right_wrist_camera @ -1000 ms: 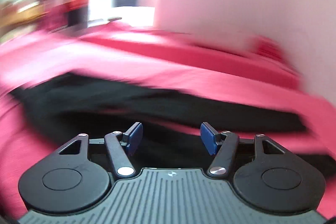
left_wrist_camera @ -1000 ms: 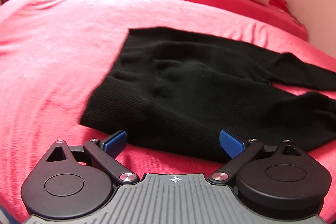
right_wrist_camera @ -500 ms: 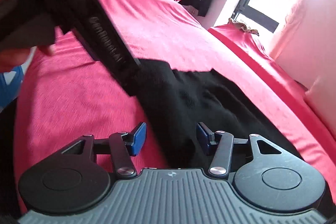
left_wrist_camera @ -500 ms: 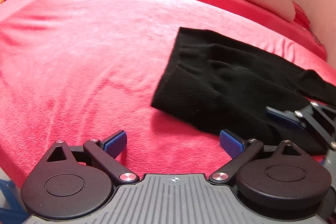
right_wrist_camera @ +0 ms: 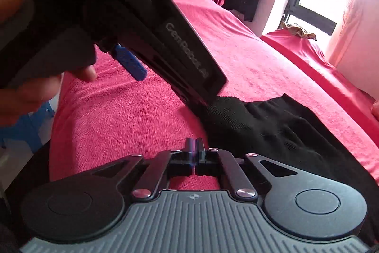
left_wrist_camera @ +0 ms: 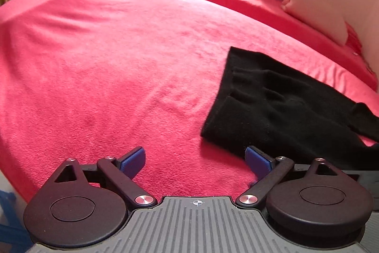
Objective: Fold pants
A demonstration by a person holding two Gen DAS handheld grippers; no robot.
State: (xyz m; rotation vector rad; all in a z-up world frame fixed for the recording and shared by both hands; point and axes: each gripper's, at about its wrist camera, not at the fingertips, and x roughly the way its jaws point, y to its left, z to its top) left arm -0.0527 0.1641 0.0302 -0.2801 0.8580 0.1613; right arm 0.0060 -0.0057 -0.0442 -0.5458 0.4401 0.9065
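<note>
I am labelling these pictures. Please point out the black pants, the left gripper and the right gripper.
black pants (left_wrist_camera: 279, 110): left wrist view, waist part.
left gripper (left_wrist_camera: 195, 158): left wrist view, between fingertips.
right gripper (right_wrist_camera: 196, 146): right wrist view, closed fingertips.

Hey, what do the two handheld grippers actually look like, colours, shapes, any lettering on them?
Both match: a ribbed grey body, two round black discs at the sides, black link arms with silver pivot screws, and blue ribbed pads on the fingers. That shows on the left gripper and the right gripper. Seen from the right wrist, the left one's black housing carries pale lettering, partly blurred. No cables or sleeves show.

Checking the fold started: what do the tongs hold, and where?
Left tongs open, empty. Right tongs just closed at the pants' waistband edge; grip cannot be told.
</note>
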